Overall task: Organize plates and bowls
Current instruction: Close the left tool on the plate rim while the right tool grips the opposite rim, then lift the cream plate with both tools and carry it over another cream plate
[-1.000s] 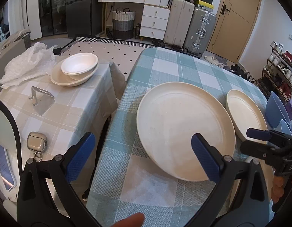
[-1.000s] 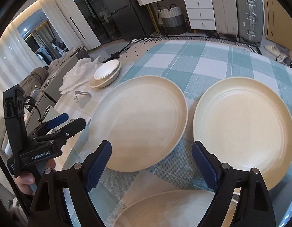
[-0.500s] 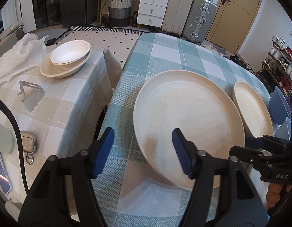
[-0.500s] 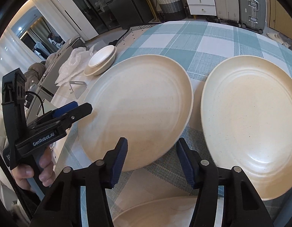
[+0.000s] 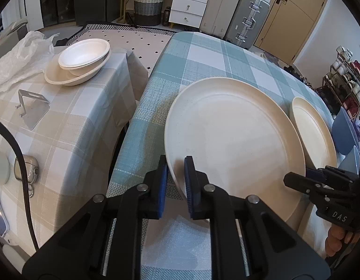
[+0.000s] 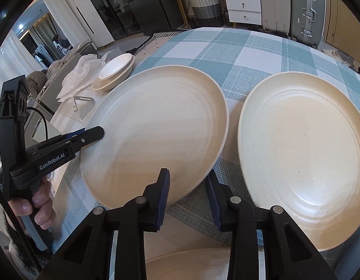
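A large cream plate (image 5: 233, 144) lies on the teal checked table (image 5: 203, 58). My left gripper (image 5: 176, 179) is shut on the plate's near left rim, one pad over it and one outside it. In the right wrist view the same plate (image 6: 156, 126) has its near right rim between the jaws of my right gripper (image 6: 188, 175). Those jaws are closing, with a gap still showing at the pads. A second cream plate (image 6: 303, 154) lies just right of it, and a third plate (image 6: 187, 266) shows at the bottom edge.
White bowls (image 5: 84, 56) sit stacked in a cream dish on the beige side table, beside a plastic bag (image 5: 18, 56), a metal stand (image 5: 32, 107) and an earbud case (image 5: 25, 168). Blue bowls (image 5: 343, 133) stand at the far right. A gap separates the two tables.
Both grippers sank toward the large plate and narrowed from wide open. The left one closed on the plate's left rim; the right one drew in around its right rim.
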{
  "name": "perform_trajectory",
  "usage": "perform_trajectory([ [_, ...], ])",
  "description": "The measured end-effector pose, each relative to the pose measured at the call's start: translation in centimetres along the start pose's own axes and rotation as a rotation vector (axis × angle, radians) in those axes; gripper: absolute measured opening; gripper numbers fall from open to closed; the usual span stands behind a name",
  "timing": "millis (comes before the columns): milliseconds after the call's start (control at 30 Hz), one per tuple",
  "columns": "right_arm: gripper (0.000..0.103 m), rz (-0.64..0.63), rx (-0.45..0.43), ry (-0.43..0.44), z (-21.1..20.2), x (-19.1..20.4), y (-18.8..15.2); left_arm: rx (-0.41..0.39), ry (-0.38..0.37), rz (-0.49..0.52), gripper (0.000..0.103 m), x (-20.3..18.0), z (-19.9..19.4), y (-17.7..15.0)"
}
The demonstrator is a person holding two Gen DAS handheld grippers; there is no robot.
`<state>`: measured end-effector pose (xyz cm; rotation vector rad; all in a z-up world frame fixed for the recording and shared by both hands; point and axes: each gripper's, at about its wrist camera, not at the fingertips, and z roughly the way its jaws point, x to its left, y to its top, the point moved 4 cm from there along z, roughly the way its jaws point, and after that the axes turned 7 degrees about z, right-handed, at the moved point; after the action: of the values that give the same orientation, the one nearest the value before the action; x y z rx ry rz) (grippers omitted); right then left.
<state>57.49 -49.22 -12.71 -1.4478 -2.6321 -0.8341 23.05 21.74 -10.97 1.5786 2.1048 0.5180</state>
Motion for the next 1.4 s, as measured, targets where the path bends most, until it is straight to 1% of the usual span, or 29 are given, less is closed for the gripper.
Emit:
perform_trajectory([
  [333,0.032,-0.037,-0.027,-0.039,-0.6,0.5,-0.4,-0.024,0.027,0.035,0.011,-0.6,-0.9,-0.5],
  [733,0.032,-0.050,-0.074,-0.017,-3.5,1.2,-0.9,-0.080,0.042,0.056,0.012,-1.7,-4.8,-0.7],
  [933,0.032,-0.051,-0.094,-0.026,-5.5,1.1,-1.6,-0.111,0.043,0.093,0.012,-3.3,-7.3,-1.0],
  [1067,0.032,-0.043,-0.111,-0.015,-7.0,0.9,-2.4,-0.126,0.043,0.110,0.013,-4.4,-8.8,-1.4],
  [1400,0.032,-0.012,-0.147,-0.007,-11.2,-0.2,-4.3,-0.145,0.020,0.159,0.014,-7.9,-12.2,-2.7],
])
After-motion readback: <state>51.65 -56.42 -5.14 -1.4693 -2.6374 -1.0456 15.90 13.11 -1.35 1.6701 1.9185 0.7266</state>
